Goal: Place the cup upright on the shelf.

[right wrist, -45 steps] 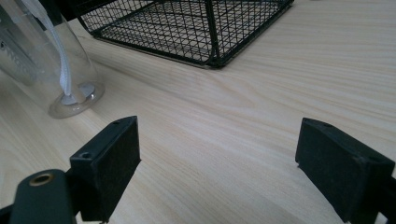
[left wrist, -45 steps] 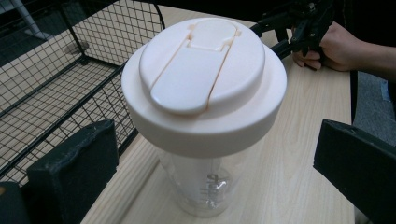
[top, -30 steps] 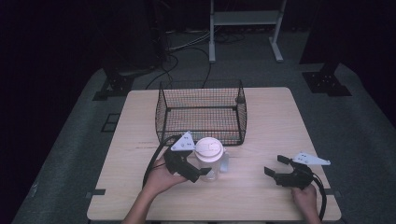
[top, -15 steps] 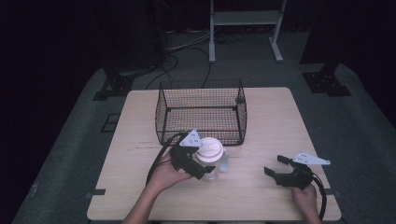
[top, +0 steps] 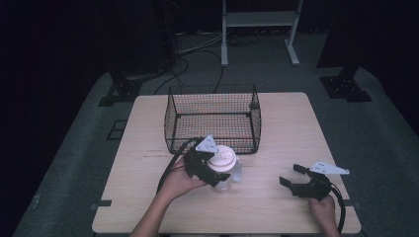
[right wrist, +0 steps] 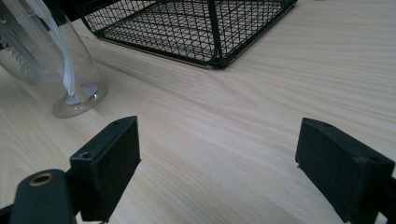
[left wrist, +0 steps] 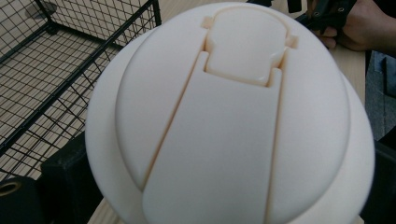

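A clear plastic bottle (top: 231,177) with a round cream lid (top: 223,158) stands on the wooden table (top: 276,123), just in front of the black wire basket (top: 212,118). My left gripper (top: 211,167) grips it from the left at lid height, a black jaw on each side of the lid (left wrist: 233,116). In the right gripper view the bottle's clear base (right wrist: 77,100) rests on the tabletop at upper left. My right gripper (top: 291,175) lies low over the table at the front right, open, with bare wood between its jaws (right wrist: 223,135).
The wire basket (right wrist: 196,28) is open on top with nothing inside it and sits at the table's middle back. Its near corner (left wrist: 70,79) is close behind the bottle. A person's hand (left wrist: 359,28) holds the right gripper. Cables and stand legs lie on the dark floor beyond.
My left gripper has moved right, in against the bottle, and its jaws now sit around the lid. The bottle has barely shifted. The right gripper has stayed put.
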Action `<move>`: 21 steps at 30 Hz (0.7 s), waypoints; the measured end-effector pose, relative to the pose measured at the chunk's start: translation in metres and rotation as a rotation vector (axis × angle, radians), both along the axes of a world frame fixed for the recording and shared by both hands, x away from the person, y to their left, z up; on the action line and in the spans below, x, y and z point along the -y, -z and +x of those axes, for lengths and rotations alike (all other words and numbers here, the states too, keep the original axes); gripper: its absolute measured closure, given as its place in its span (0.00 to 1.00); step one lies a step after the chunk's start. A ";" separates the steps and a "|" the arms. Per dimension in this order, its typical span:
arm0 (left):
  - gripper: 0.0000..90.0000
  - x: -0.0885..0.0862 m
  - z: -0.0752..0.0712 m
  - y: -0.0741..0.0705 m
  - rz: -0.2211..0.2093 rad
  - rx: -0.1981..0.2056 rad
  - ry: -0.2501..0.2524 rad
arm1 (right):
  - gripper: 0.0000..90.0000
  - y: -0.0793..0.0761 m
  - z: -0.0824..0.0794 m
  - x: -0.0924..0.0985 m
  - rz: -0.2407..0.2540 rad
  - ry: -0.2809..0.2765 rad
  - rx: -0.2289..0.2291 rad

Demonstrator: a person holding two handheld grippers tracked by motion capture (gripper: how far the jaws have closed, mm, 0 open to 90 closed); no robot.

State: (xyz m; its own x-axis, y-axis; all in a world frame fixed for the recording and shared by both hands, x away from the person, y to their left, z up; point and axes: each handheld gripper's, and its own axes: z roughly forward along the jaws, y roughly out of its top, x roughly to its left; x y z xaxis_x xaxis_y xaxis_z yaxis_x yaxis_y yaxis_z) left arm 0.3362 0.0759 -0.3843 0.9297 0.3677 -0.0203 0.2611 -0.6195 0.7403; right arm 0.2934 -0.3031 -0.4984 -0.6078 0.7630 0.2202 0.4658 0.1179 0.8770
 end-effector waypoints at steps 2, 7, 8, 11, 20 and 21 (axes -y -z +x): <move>0.04 0.001 0.001 0.000 0.002 -0.010 0.010 | 0.14 0.000 0.000 0.000 0.001 0.000 0.000; 0.06 0.002 0.003 -0.001 0.011 -0.023 0.015 | 0.14 0.000 0.000 0.000 0.001 0.000 0.000; 0.06 0.003 0.003 -0.002 0.015 -0.022 0.010 | 0.14 0.000 0.000 0.000 0.000 0.000 0.000; 0.06 0.003 0.003 -0.002 0.020 -0.019 0.014 | 0.14 0.000 0.000 0.000 0.000 0.001 0.000; 0.06 0.006 0.003 -0.007 0.042 -0.042 0.028 | 0.14 0.000 0.000 0.000 0.001 0.000 -0.001; 0.06 0.006 0.003 -0.008 0.046 -0.039 0.031 | 0.14 0.000 0.000 0.000 0.001 0.000 -0.001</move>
